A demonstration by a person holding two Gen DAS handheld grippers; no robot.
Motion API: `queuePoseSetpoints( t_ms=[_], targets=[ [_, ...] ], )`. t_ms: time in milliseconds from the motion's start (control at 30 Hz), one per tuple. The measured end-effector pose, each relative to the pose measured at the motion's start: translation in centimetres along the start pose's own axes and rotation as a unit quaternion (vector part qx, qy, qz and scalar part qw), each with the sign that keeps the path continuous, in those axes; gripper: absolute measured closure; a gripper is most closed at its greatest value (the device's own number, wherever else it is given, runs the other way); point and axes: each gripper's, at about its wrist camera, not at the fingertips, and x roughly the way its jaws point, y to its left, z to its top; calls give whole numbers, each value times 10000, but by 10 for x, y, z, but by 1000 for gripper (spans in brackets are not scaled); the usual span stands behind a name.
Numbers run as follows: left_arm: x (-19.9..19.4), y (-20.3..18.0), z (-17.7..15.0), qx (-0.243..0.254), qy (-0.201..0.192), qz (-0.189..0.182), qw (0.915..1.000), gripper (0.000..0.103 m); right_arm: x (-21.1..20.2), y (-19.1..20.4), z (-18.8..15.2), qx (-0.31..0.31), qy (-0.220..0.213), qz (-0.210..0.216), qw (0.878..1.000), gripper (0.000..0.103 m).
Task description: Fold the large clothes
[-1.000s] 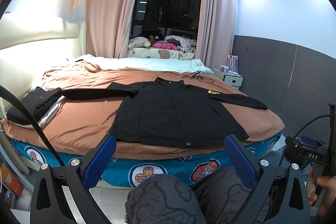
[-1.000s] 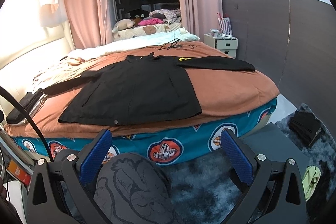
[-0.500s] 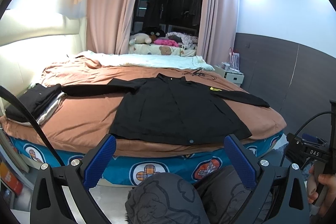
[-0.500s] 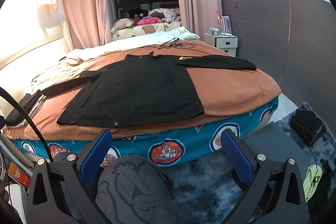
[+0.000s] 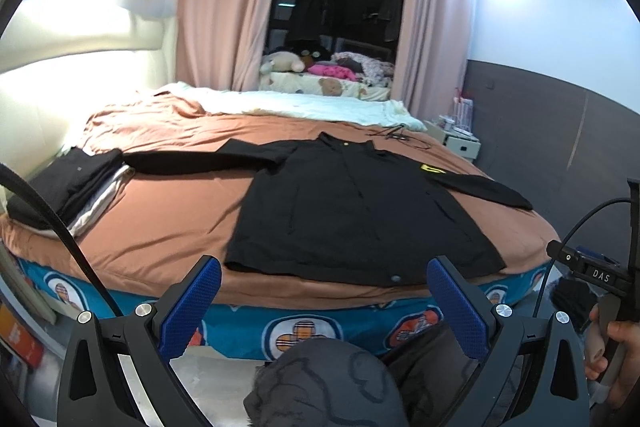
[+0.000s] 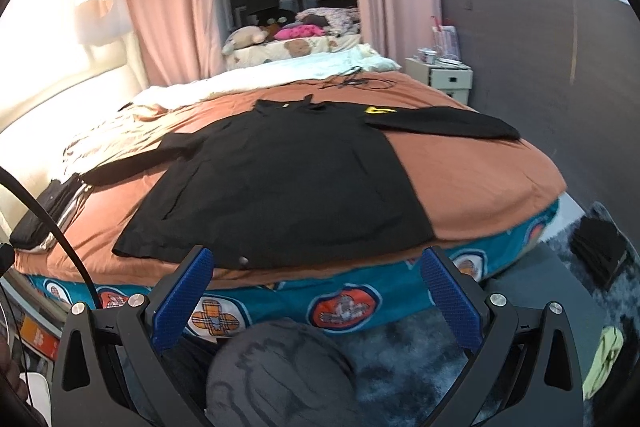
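A large black long-sleeved shirt (image 5: 352, 203) (image 6: 288, 183) lies spread flat on the brown bed sheet (image 5: 168, 219), sleeves stretched out to both sides, a yellow patch on its right sleeve. Its hem lies along the near bed edge. My left gripper (image 5: 324, 299) is open and empty, held short of the bed and below the hem. My right gripper (image 6: 316, 287) is open and empty too, low before the bed edge. The right gripper's handle (image 5: 600, 279) shows at the right of the left wrist view, with a hand (image 5: 616, 343) on it.
A stack of folded dark clothes (image 5: 60, 187) sits on the bed's left edge. The person's knees in grey patterned trousers (image 5: 324, 383) (image 6: 276, 375) lie under both grippers. A white nightstand (image 6: 440, 77) stands at the right wall. Dark clothes (image 6: 600, 247) lie on the blue rug.
Both grippers have moved up and a little closer to the bed, so the shirt looks larger and its hem nearer the fingertips. Both stay open.
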Motion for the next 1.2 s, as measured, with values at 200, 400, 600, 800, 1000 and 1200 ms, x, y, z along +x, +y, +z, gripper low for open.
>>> queuePoseSetpoints(
  t_ms=[200, 400, 600, 800, 1000, 1200],
  targets=[
    [14, 36, 9, -251, 17, 270, 9993, 0, 30, 30, 22, -246, -23, 260, 9994, 0],
    [31, 63, 21, -356, 52, 521, 9980, 0, 70, 38, 37, -349, 62, 537, 9979, 0],
    [59, 89, 36, -391, 146, 690, 9967, 0, 110, 42, 57, -381, 186, 664, 9969, 0],
    [100, 126, 54, -534, 300, 833, 9946, 0, 156, 55, 85, -393, 251, 788, 9958, 0],
    [142, 167, 79, -740, 422, 920, 9921, 0, 201, 69, 106, -307, 332, 931, 9946, 0],
    [176, 207, 108, -982, 465, 1054, 9885, 0, 247, 81, 128, -240, 491, 1045, 9930, 0]
  ],
)
